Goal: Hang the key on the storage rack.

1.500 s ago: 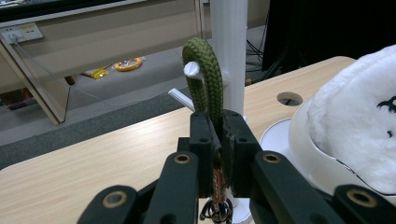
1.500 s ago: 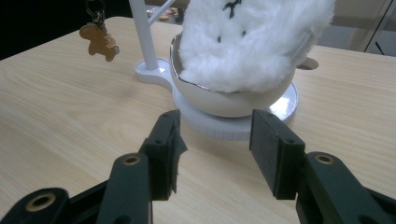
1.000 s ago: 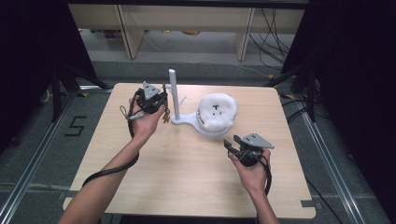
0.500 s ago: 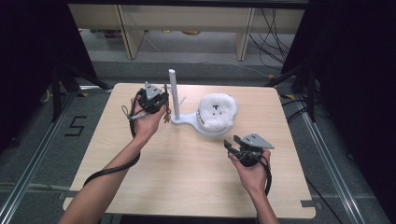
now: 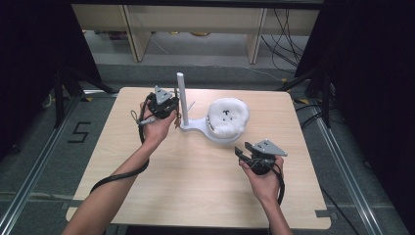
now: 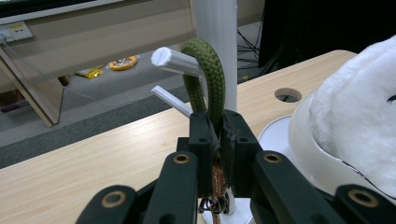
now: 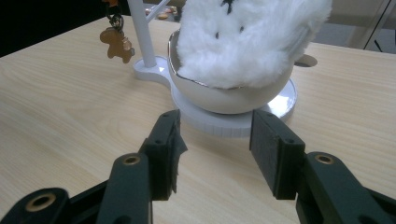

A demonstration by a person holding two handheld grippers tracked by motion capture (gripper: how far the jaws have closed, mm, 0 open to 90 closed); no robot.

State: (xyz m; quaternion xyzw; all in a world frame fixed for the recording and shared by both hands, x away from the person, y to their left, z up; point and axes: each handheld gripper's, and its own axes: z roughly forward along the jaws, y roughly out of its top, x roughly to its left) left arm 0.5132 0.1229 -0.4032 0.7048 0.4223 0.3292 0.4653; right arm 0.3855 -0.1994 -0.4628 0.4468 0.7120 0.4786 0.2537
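A white stand with a tall pole rises from the table, and two short pegs stick out of the pole. My left gripper is right beside the pole, shut on an olive-green cord loop. The top of the loop lies across the upper peg. A brown gingerbread charm hangs below by the pole. A white plush fills the bowl on the stand's base. My right gripper is open, low over the table just in front of the bowl, with nothing between its fingers.
The lower peg points out beneath the loop. There is a round hole in the tabletop behind the stand's base. Bare wood stretches across the table's front half.
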